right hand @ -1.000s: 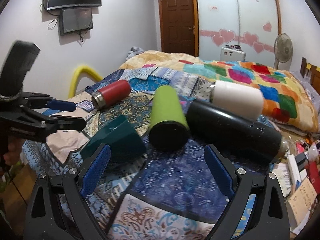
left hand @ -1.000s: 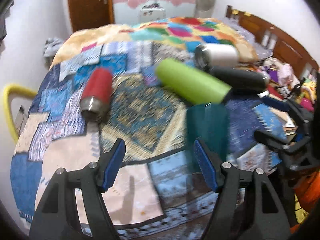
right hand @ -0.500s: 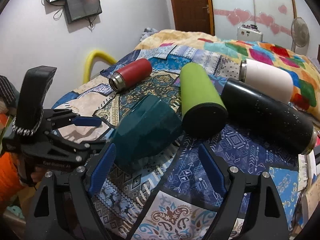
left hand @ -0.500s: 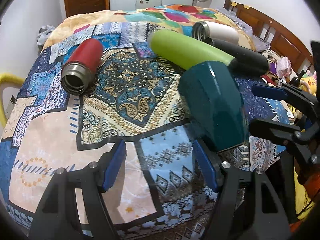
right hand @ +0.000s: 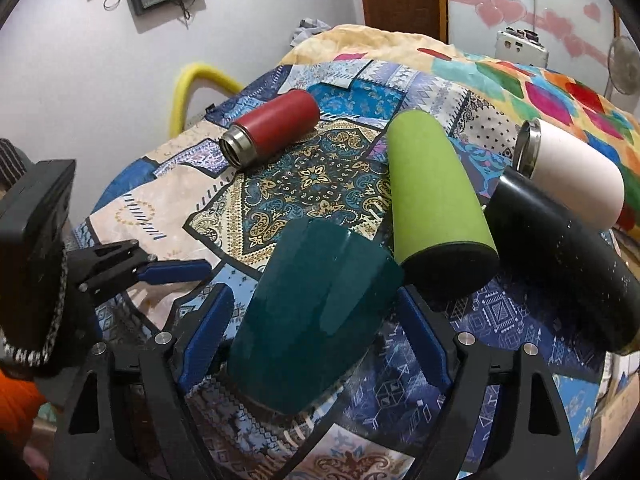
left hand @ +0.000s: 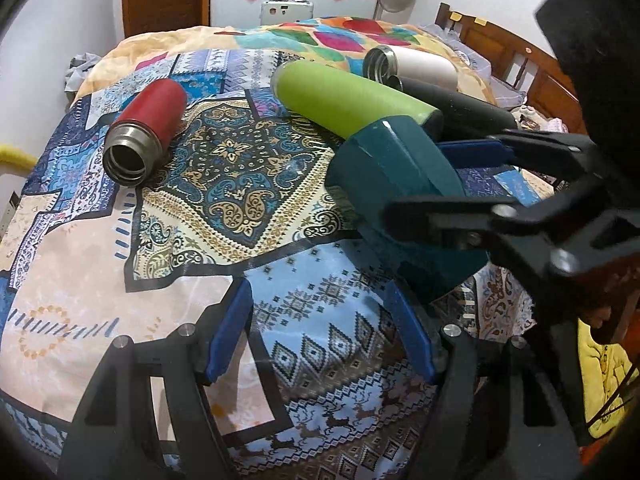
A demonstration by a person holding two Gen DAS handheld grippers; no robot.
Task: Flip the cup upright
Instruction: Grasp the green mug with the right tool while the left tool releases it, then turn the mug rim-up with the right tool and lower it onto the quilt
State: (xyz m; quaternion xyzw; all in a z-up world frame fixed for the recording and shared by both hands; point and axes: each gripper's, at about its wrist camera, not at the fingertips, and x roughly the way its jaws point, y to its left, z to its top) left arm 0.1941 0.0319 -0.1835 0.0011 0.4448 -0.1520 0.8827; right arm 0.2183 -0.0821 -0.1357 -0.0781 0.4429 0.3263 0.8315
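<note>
A dark teal faceted cup (right hand: 316, 308) lies on its side on the patterned cloth, wide mouth toward the right wrist camera; it also shows in the left wrist view (left hand: 404, 200). My right gripper (right hand: 316, 328) is open with its blue pads on either side of the cup's mouth end, not clamped. In the left wrist view the right gripper (left hand: 460, 184) straddles the cup from the right. My left gripper (left hand: 320, 336) is open and empty, over the cloth just left of the cup.
A red flask (left hand: 146, 132), a lime green bottle (left hand: 352, 98), a black bottle (right hand: 560, 268) and a white flask (right hand: 572, 172) lie on their sides beyond the cup. The green bottle's base is right beside the cup. The surface's edge is near, below both grippers.
My right gripper has moved forward so its open pads now flank the teal cup. My left gripper has shifted slightly and stays open. The cup still lies on its side.
</note>
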